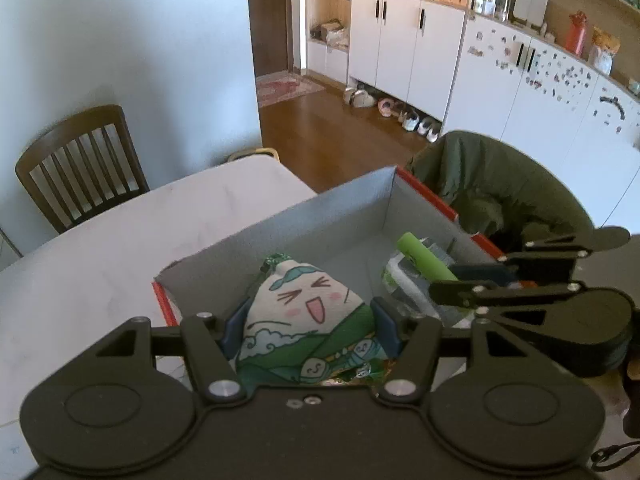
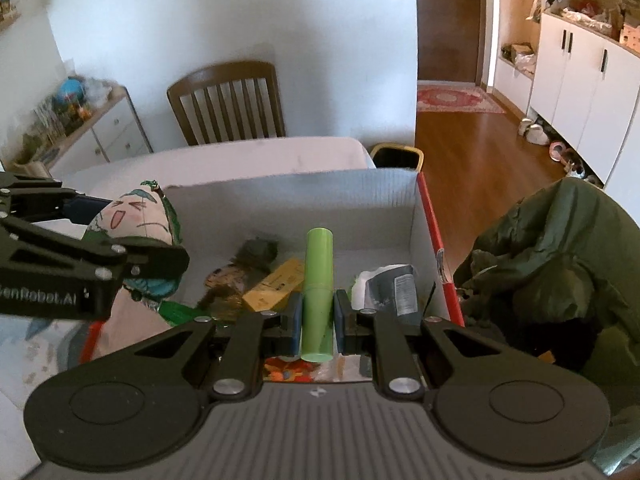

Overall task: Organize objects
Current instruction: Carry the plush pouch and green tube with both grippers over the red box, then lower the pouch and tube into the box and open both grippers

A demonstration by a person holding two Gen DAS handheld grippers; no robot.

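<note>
Both items were held over the open box (image 2: 304, 188) on the table (image 1: 120, 240). The left hand-held gripper (image 1: 308, 332) was clamped on a pyramid-shaped cartoon pouch (image 1: 308, 316), and the right hand-held gripper (image 2: 316, 320) was clamped on a green tube (image 2: 319, 280). Several things, among them a yellow packet (image 2: 276, 282), were already laid inside the box. Judging by this, the sorting was partly done; 2 releases were left.
</note>
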